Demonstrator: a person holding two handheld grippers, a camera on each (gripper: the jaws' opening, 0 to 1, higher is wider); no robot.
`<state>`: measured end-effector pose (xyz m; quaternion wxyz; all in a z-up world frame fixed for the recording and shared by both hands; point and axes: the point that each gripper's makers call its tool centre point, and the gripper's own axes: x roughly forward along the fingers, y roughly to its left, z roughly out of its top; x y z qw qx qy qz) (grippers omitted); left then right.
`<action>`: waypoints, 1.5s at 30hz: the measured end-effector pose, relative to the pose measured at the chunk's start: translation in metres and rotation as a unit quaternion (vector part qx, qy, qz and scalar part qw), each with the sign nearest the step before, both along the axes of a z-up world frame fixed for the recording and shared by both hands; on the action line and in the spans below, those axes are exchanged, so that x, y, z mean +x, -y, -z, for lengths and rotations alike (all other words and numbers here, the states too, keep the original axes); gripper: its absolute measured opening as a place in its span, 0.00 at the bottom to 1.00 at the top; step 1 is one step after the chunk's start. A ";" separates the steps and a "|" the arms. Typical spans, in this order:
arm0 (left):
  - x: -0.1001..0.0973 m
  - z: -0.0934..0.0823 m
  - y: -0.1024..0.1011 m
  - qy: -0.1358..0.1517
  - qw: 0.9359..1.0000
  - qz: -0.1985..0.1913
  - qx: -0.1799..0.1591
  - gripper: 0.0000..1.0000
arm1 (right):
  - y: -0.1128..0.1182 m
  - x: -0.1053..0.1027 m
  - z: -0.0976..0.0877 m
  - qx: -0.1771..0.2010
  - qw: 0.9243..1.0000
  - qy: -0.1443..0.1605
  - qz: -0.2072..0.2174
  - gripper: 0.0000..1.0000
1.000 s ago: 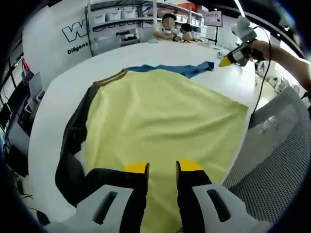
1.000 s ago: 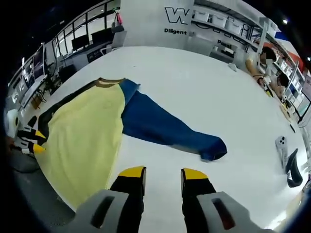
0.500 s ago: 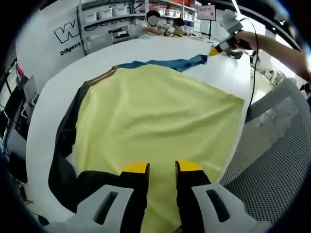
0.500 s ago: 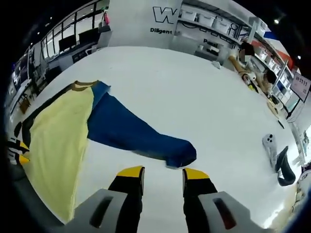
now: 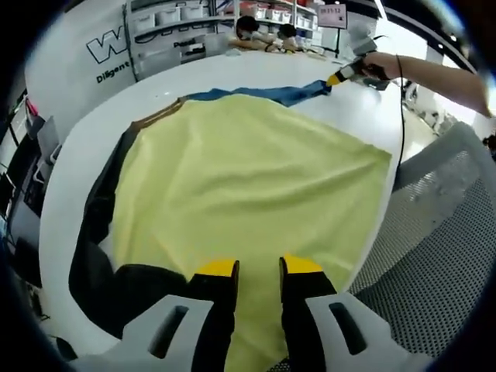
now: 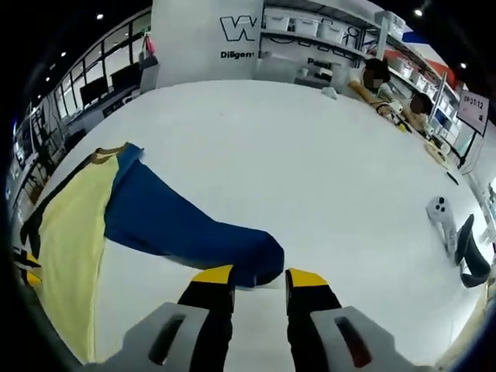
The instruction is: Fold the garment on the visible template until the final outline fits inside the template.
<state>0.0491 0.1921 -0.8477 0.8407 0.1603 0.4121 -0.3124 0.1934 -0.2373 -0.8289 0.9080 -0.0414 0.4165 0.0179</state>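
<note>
Where the left gripper (image 5: 258, 267) hovers over the near hem, garment (image 5: 248, 174) spread flat on white desk (image 5: 85, 147): yellow body across the middle, black sleeve (image 5: 97, 232) along the left edge, blue sleeve (image 5: 271, 94) stretched to the far side. Jaws narrowly parted, holding nothing. Right gripper (image 5: 341, 76) at the blue cuff, in a person's hand (image 5: 380, 66). Grey mesh chair (image 5: 442, 232) close against the desk's right edge.

From the right gripper (image 6: 259, 274) view: yellow body far left, blue sleeve (image 6: 178, 229) ending just before the parted, empty jaws. Broad bare desk (image 6: 310, 163) beyond; small white device (image 6: 440, 213) and dark object (image 6: 473, 252) near the right edge. Seated people (image 6: 391, 89) at the far side.
</note>
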 end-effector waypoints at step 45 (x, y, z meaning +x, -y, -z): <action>-0.001 0.005 -0.010 -0.006 1.000 -0.019 0.005 0.26 | 0.067 0.029 -0.035 -0.043 0.999 0.003 0.020 0.00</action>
